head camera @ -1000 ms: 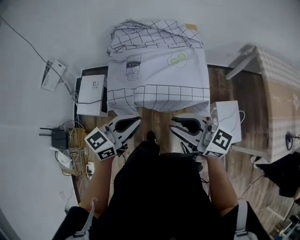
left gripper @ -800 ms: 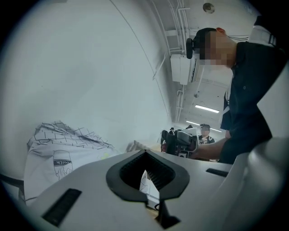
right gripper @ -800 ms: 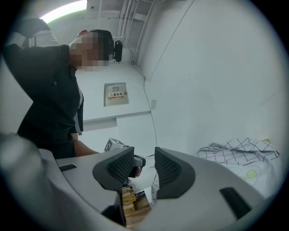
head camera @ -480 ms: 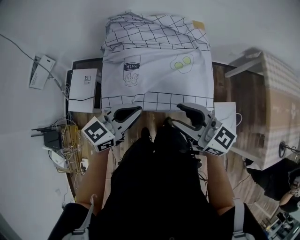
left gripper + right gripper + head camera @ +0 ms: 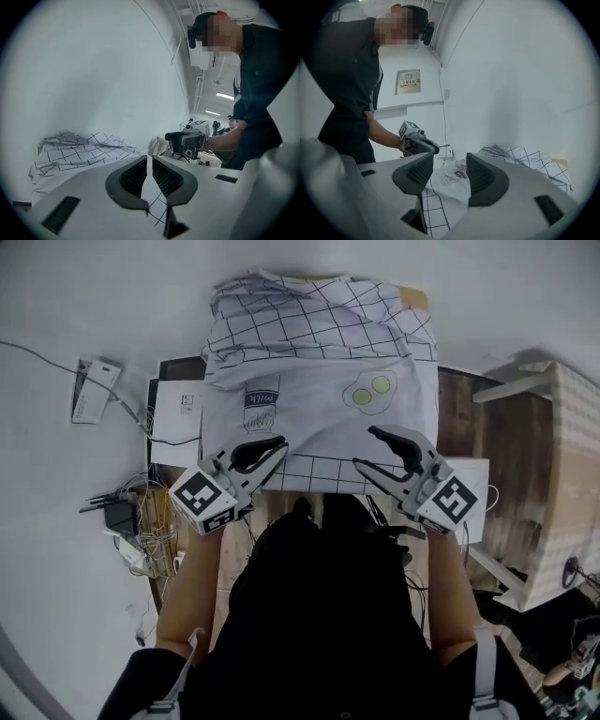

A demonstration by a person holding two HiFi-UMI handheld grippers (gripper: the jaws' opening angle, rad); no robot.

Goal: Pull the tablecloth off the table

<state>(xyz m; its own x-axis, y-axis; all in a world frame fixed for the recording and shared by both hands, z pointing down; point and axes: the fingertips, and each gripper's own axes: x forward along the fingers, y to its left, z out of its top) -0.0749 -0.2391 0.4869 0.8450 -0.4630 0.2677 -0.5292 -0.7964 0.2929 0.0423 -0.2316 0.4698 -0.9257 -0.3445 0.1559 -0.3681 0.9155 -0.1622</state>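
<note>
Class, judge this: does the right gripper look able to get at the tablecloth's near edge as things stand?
Probably yes. The right gripper, its jaws just opening with cloth showing between them ungripped, hangs over the tablecloth at its near edge; nothing blocks it.

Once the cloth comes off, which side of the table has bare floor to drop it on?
Right of the tablecloth, the wooden floor is bare up to the neighbouring checked table. Left is crowded: white box, cables, router. A white board narrows the near right.
</note>
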